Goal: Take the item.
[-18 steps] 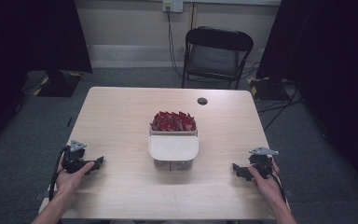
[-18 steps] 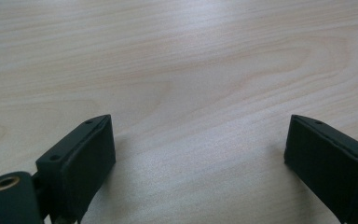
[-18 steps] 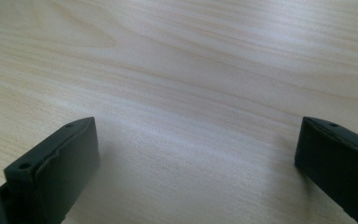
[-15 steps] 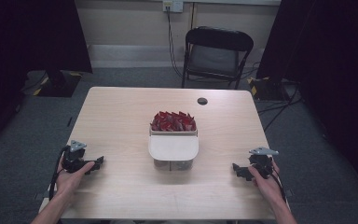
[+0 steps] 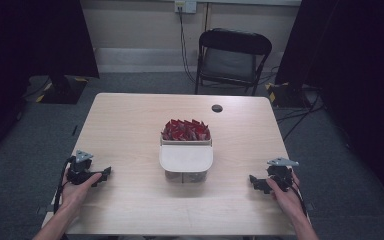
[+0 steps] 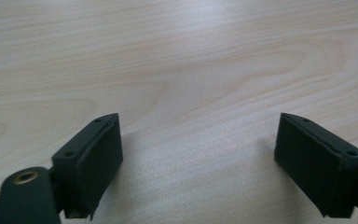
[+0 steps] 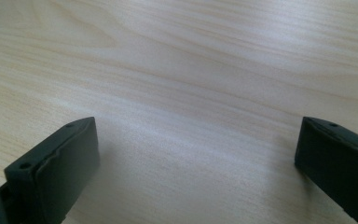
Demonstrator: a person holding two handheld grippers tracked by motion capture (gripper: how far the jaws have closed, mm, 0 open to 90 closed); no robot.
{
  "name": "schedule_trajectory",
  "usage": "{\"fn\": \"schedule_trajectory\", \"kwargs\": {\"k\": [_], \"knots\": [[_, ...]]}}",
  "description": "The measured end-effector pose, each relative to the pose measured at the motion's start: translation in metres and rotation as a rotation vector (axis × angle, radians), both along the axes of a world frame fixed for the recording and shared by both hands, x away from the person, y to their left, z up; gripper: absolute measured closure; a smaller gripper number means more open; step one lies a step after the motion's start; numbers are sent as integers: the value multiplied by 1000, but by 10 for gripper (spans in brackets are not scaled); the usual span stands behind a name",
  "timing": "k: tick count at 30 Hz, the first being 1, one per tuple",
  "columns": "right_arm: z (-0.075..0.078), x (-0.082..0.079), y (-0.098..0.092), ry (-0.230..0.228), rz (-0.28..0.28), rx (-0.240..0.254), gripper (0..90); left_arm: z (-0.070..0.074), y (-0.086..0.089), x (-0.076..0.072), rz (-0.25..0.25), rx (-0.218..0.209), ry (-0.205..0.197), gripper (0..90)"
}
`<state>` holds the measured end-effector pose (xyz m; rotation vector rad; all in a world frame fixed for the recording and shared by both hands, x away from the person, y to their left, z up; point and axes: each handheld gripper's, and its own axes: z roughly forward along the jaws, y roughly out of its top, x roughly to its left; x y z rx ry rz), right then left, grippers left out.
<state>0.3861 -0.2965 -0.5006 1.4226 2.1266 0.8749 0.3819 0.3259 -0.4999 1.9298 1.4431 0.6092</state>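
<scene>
Your left gripper (image 5: 101,174) and right gripper (image 5: 256,182) rest near opposite bench (image 5: 130,125) edges, well apart from the central white container (image 5: 186,159) with red pieces (image 5: 185,130) behind. A small black disc (image 5: 217,108) lies farther back.

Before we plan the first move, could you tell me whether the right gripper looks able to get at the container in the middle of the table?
Probably yes: bare table lies between the open right gripper and the container.
</scene>
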Motion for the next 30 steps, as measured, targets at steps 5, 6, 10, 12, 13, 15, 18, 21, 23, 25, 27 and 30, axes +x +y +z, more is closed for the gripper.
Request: {"fn": "schedule_trajectory", "kwargs": {"k": [5,6,10,12,13,15,18,21,23,25,27,30], "knots": [[0,0,0,0,0,0,0,4,1,-1,-2,-52,-13,164],[0,0,0,0,0,0,0,4,1,-1,-2,-52,-13,173],[0,0,0,0,0,0,0,10,-2,-5,20,-163,14,174],[0,0,0,0,0,0,0,12,-8,-6,7,-161,4,175],[0,0,0,0,0,0,0,13,-12,-6,2,-154,-5,175],[0,0,0,0,0,0,0,16,-18,-6,-27,-127,-24,178],[0,0,0,0,0,0,0,20,-25,-6,-67,-104,-42,180],[0,0,0,0,0,0,0,22,-27,-6,-75,-115,-64,181],[0,0,0,0,0,0,0,25,-27,-6,-82,-129,-70,188],[0,0,0,0,0,0,0,27,-26,-6,-89,-148,-78,195],[0,0,0,0,0,0,0,29,-26,-7,-91,-150,-80,200],[0,0,0,0,0,0,0,34,-29,-8,-114,-151,-95,217]]}}
